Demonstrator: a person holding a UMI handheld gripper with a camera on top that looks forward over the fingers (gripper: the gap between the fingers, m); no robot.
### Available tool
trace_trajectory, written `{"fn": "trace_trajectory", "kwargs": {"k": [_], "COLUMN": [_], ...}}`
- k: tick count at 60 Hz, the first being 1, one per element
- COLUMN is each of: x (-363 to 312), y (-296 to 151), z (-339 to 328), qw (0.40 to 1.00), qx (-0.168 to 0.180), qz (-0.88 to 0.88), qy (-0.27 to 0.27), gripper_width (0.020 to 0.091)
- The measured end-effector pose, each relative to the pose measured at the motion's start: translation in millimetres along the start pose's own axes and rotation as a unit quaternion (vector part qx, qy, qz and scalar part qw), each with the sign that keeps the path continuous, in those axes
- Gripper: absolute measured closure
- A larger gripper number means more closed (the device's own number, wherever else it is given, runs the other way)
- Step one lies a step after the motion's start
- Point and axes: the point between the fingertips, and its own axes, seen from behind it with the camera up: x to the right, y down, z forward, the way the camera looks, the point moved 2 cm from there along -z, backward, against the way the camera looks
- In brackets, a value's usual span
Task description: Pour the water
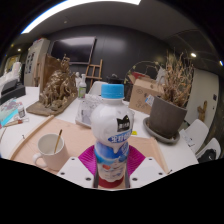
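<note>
The jaws are closing on the bottle (111, 140) — holding it upright just above the counter (30, 137). Next, I think, it is needing a tilt over the cup (50, 152) — slowly.

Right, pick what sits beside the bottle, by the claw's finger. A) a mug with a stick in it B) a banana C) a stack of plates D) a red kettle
A: a mug with a stick in it stands beside the bottle, which the claw grips.
</note>
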Motion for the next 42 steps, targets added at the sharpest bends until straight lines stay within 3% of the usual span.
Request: {"fn": "trace_trajectory", "kwargs": {"k": [12, 21, 23, 27, 29, 42], "x": [-4, 1, 3, 3, 3, -10], "y": [28, 33, 36, 38, 39, 21], "z": [12, 10, 8, 2, -4, -95], "qw": [0.999, 0.996, 0.996, 0.995, 0.994, 0.990], "qx": [0.008, 0.007, -0.005, -0.022, -0.030, -0.092], "qz": [0.044, 0.089, 0.092, 0.097, 0.099, 0.101], "qy": [-0.018, -0.017, -0.018, -0.018, -0.016, 0.023], "gripper_width": [0.0722, 0.0594, 0.0513, 0.0233, 0.0259, 0.0248]}}
